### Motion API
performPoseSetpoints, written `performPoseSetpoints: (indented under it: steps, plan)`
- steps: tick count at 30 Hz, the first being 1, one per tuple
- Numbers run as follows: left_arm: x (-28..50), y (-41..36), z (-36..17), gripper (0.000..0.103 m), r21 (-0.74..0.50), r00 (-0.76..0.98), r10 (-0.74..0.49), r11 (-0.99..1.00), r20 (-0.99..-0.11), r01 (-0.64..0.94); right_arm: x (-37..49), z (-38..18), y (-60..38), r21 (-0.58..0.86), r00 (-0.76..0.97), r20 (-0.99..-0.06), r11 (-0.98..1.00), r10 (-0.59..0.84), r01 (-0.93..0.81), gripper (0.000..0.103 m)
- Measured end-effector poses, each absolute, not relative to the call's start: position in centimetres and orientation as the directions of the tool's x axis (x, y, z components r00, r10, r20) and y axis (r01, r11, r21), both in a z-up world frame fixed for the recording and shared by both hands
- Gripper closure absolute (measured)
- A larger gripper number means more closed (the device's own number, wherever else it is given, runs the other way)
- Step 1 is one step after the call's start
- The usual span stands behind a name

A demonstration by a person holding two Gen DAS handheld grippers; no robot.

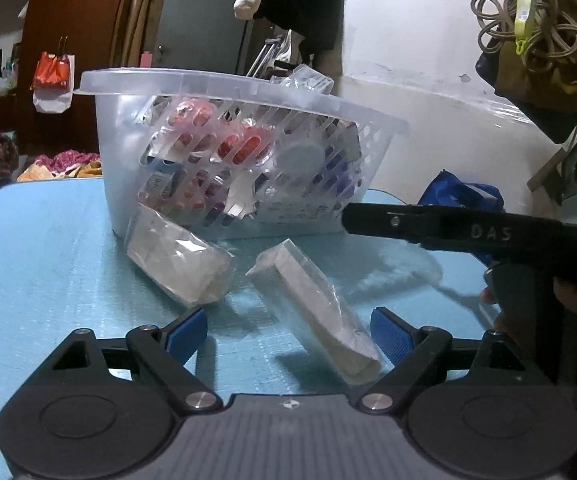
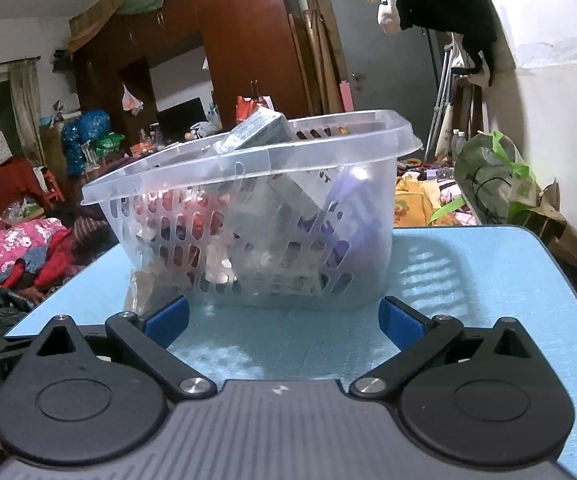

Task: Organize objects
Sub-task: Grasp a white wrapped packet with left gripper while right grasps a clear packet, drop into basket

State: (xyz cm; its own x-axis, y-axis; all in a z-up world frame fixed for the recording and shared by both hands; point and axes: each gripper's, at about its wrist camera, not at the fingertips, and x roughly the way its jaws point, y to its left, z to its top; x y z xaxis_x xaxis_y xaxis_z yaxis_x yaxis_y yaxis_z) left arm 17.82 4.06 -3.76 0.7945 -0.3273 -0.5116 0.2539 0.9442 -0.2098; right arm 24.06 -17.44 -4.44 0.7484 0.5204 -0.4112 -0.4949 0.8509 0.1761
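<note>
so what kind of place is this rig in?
Most likely a lived-in home, a cluttered bedroom or living room. A dark wooden wardrobe lines the back wall, heaps of clothes and bedding lie at left, and the clear plastic basket stands on a small blue table.

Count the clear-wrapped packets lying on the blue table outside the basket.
2. One packet leans against the basket at its front left; the other packet lies nearer, between the left gripper's open jaws. More may hide behind the basket.
</note>
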Motion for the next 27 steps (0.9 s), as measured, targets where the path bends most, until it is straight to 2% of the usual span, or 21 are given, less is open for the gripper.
performPoseSetpoints:
  steps: [5, 8, 12, 13, 14, 18, 19, 20, 24, 27]
  plan:
    - [18.1, 3.3, -3.7, 0.012, -0.233, 0.788, -0.349, 0.936, -0.508, 0.264, 24.3, -4.6, -17.6, 0.188, 0.746, -0.415, 0.851, 0.521, -0.490, 0.000]
    - [18.8, 2.8, -3.7, 0.018, -0.243, 0.776, -0.341, 0.938, -0.530, 0.246, 24.6, -4.6, -18.5, 0.197, 0.761, -0.417, 0.867, 0.496, -0.457, 0.000]
    - [19.1, 2.7, -3.6, 0.020, -0.247, 0.775, -0.336, 0.940, -0.536, 0.237, 24.9, -4.6, -19.3, 0.207, 0.767, -0.430, 0.879, 0.476, -0.429, 0.000]
    - [19.0, 2.7, -3.6, 0.023, -0.244, 0.776, -0.337, 0.940, -0.533, 0.240, 24.9, -4.5, -19.3, 0.208, 0.769, -0.429, 0.880, 0.474, -0.426, 0.000]
    - [18.7, 2.8, -3.6, 0.032, -0.235, 0.780, -0.341, 0.939, -0.524, 0.253, 24.8, -4.4, -19.3, 0.214, 0.768, -0.426, 0.878, 0.478, -0.428, 0.000]
    - [17.2, 3.9, -3.7, 0.032, -0.174, 0.810, -0.303, 0.953, -0.502, 0.249, 24.8, -4.1, -17.7, 0.222, 0.734, -0.432, 0.851, 0.523, -0.476, 0.000]
    - [16.8, 4.8, -3.8, 0.060, -0.179, 0.812, -0.299, 0.954, -0.501, 0.241, 24.7, -4.1, -17.0, 0.221, 0.717, -0.439, 0.839, 0.541, -0.497, 0.000]
    - [16.4, 5.7, -3.9, 0.067, -0.187, 0.810, -0.296, 0.955, -0.507, 0.232, 24.6, -4.2, -15.9, 0.220, 0.691, -0.451, 0.820, 0.565, -0.528, 0.000]
    - [15.5, 9.9, -4.1, 0.068, -0.200, 0.837, -0.217, 0.971, -0.502, 0.131, 23.9, -4.7, -11.0, 0.134, 0.608, -0.494, 0.745, 0.622, -0.653, 0.001]
    - [14.8, 11.9, -4.1, 0.068, -0.214, 0.843, -0.211, 0.970, -0.494, 0.117, 23.9, -4.7, -8.2, 0.097, 0.588, -0.510, 0.722, 0.627, -0.685, 0.002]
